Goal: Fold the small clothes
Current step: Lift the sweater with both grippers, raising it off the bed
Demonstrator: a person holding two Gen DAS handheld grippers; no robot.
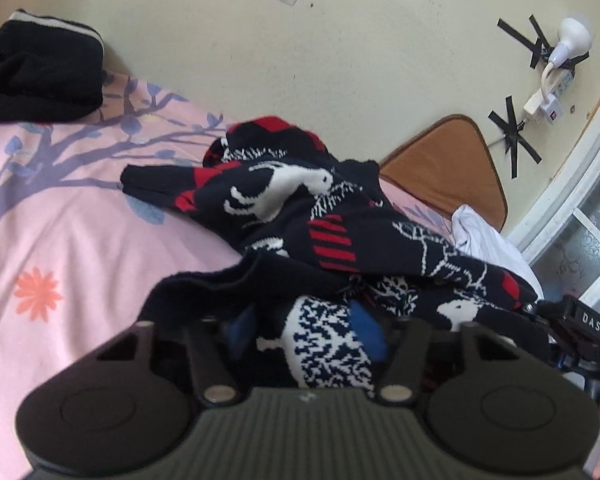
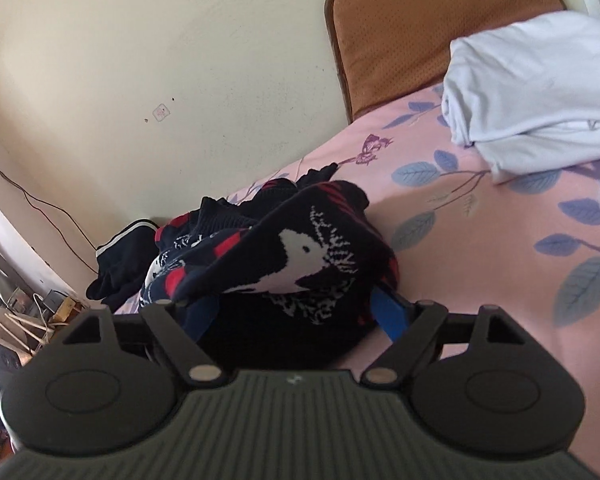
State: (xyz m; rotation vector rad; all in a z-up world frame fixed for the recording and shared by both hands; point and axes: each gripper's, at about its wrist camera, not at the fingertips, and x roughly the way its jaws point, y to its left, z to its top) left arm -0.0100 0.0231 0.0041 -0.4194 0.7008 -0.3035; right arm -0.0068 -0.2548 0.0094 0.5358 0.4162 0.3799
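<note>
A dark navy knit sweater [image 1: 324,216] with white birds and red patches lies bunched on the pink bed sheet [image 1: 60,240]. My left gripper [image 1: 308,332] is right at its near edge; the blue fingers [image 1: 366,328] are mostly buried under the fabric, which drapes over them. In the right wrist view the same sweater [image 2: 300,248] hangs over my right gripper [image 2: 300,312], whose blue fingers [image 2: 392,316] stand apart with knit cloth between and over them. The right gripper's black body shows at the left wrist view's right edge [image 1: 580,328].
A folded black garment with white stripes [image 1: 40,68] lies at the far left by the wall. A white folded cloth [image 2: 540,88] and a brown cushion [image 2: 420,28] sit at the head of the bed. A power strip [image 1: 548,96] hangs on the wall.
</note>
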